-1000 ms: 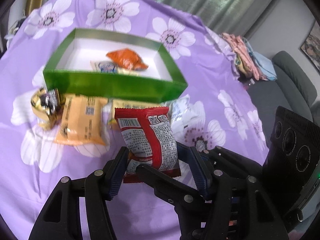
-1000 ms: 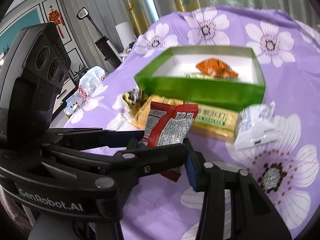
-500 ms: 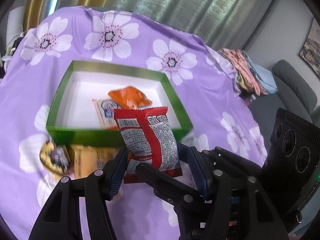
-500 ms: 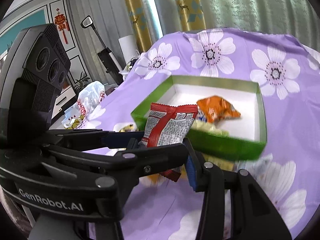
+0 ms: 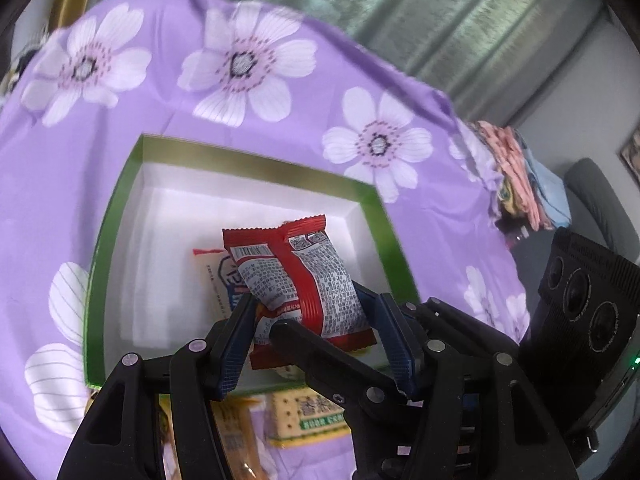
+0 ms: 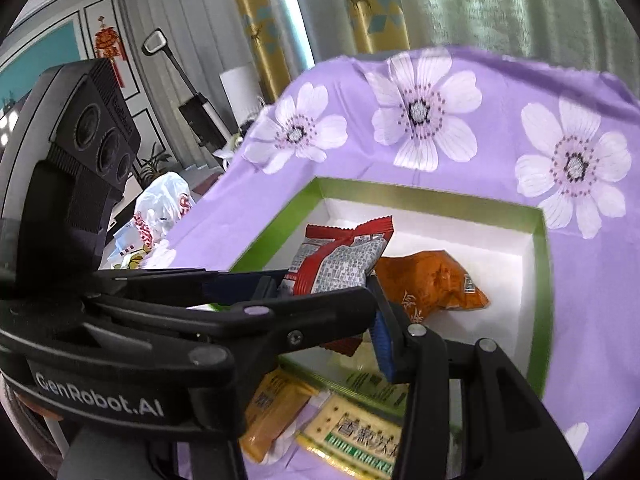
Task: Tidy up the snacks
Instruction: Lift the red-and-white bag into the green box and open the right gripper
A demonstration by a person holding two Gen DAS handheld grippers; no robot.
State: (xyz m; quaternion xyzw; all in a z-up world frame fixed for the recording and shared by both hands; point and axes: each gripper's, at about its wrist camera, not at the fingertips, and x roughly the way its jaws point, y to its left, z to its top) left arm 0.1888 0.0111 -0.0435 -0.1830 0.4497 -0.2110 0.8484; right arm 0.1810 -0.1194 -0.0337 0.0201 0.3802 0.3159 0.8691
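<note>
We find both hand-held grippers, left (image 5: pixel 316 320) and right (image 6: pixel 328 292), clamped on one red packet (image 5: pixel 298 284), held over the box (image 5: pixel 256 164), evidently for release inside.

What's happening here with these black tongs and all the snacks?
A person is sorting snacks into a green box using hand-held tongs. The left tongs grip a red packet and hold it above the inside of the box. The right tongs are pressed in close beside it, though I cannot tell whether they grip it too. An orange packet already lies in the box. A cracker pack waits outside on the purple cloth.
</note>
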